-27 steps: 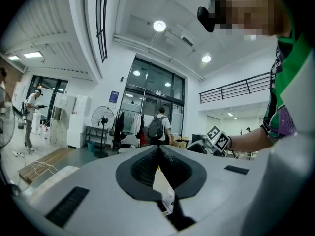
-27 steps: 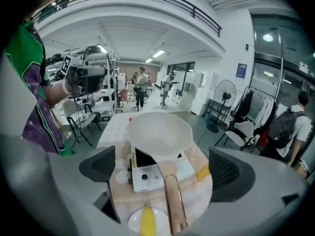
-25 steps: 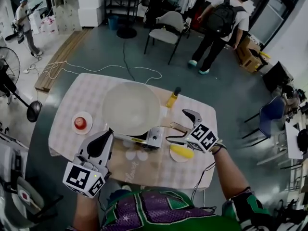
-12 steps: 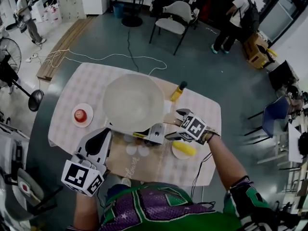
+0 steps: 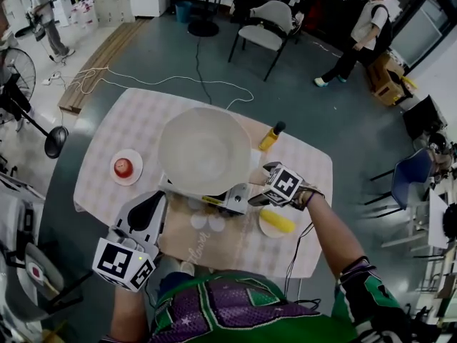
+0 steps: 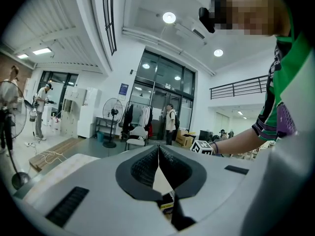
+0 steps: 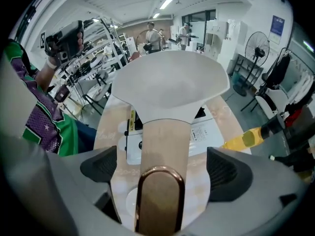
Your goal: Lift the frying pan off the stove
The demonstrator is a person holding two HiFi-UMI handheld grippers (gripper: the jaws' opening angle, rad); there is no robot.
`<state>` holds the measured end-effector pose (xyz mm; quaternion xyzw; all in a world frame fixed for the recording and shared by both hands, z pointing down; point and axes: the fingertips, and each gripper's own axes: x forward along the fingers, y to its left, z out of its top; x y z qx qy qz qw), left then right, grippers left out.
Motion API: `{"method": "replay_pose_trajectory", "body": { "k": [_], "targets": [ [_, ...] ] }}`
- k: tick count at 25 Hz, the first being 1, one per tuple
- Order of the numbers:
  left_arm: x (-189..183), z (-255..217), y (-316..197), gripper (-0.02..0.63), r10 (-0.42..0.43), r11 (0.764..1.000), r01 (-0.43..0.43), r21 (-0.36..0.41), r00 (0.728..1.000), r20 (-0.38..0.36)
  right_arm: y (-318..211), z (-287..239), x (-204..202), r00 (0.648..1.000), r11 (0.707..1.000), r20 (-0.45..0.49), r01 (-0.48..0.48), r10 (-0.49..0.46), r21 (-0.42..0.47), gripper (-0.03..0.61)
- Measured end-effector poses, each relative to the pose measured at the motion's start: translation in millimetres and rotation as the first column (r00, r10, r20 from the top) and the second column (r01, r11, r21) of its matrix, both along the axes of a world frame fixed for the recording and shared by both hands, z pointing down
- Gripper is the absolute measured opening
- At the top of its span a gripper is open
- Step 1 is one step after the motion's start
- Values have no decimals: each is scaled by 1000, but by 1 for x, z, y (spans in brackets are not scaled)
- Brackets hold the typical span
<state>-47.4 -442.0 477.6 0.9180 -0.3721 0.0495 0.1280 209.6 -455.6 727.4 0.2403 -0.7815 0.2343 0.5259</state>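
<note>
Frying pan [image 5: 203, 151] on stove [image 5: 233, 199], mid-desk [image 5: 107, 156]. Clear only in right gripper view: handle [image 7: 160, 132] between right gripper [image 7: 160, 167] jaws, wide apart, not touching. Left gripper [image 6: 158, 157] jaws pressed together, empty, at desk's near edge.

Here's the table [image 5: 114, 138], draped in a pale checked cloth, with a tan strip [image 5: 214, 245] carrying pale round prints and running down to the near edge. In the middle of the table the stove [image 5: 230, 199] sits on that strip, its silver front turned to the near edge. Over by the left edge there's a saucer [image 5: 123, 168] with something red on it, well apart from the stove. Near the far edge, toward the right, stands a yellow bottle [image 5: 270, 138] with a dark cap. On the right, just beside the stove's near-right corner, a small plate [image 5: 263, 229] holds a yellow piece too small to name.
</note>
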Motion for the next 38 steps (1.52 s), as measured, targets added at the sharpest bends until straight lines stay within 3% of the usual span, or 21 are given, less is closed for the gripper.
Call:
{"method": "replay_pose_trajectory", "body": {
  "k": [5,7,9,10,26,38],
  "targets": [
    [-4,2,2,23,-12,1000,12,-3,1000,-2,1,7,-3,1000,999,-18,20,-21,-44,523],
    [-7,2,3,23,-17,1000,17,-3,1000,0,3,7,-6,999,997,-31,35,-37,-73,404],
    [-10,1,3,23,-23,1000,23,-4,1000,1,4,7,-4,996,994,-59,56,-62,-95,210],
    [-11,1,3,23,-25,1000,25,-4,1000,0,4,7,-3,996,993,-64,59,-66,-104,147],
    [-31,-3,11,23,-43,999,43,-1,999,1,5,10,-5,998,996,-39,37,-40,-76,110],
    [-58,-26,32,23,-72,997,71,41,997,16,27,11,-25,984,986,-60,-164,166,34,110]
  ]
}}
